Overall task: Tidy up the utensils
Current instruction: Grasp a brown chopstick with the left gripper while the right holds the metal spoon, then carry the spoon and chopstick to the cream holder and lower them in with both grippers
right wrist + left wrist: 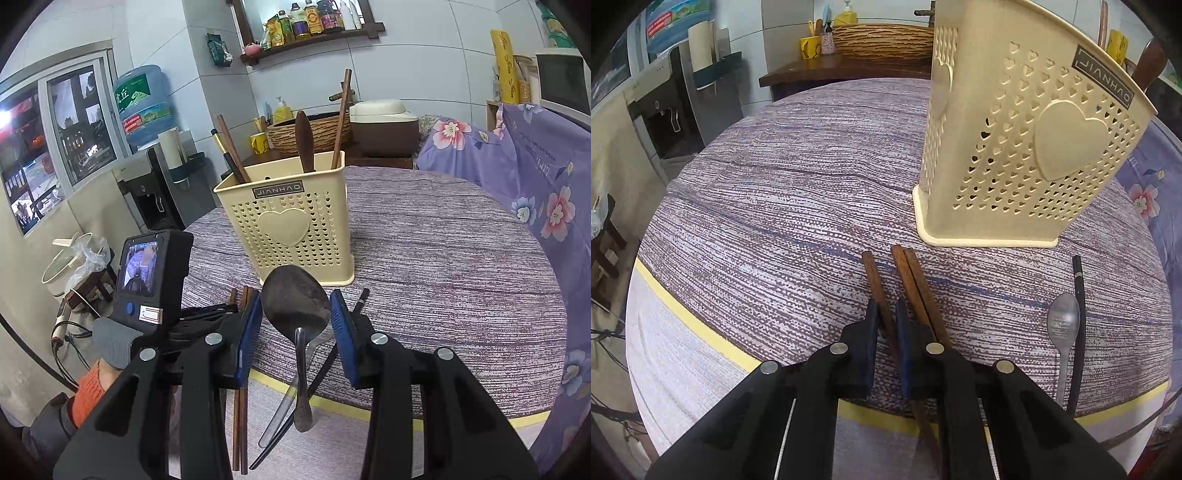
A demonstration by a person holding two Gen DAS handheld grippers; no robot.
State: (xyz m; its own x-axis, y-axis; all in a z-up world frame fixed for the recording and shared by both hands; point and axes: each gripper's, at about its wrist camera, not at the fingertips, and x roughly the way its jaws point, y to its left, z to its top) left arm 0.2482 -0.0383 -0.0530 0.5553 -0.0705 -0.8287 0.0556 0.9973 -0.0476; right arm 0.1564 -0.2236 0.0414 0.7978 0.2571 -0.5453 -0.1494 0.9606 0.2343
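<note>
Left gripper (pixel 886 314) pinches one brown chopstick (pixel 877 291) flat on the tablecloth (pixel 775 229); right gripper (pixel 295 306) clamps a dark spoon (pixel 295 299); next, lift both into the holder (pixel 284 221).

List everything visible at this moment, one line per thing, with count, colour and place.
holder: one, cream, standing on cloth
stowed utensils: four, brown and black, upright in holder
brown chopsticks: three, on cloth before holder, one between the left fingers
silver spoon: one, lying on cloth
black chopstick: one, beside silver spoon
dark spoon: one, lifted between the right fingers
cloth: one, purple striped, over table
bottles: several, on wall shelf
left gripper: black, blue pads, shut on a brown chopstick
right gripper: black, blue pads, shut on dark spoon
sleeve: orange, behind left gripper
</note>
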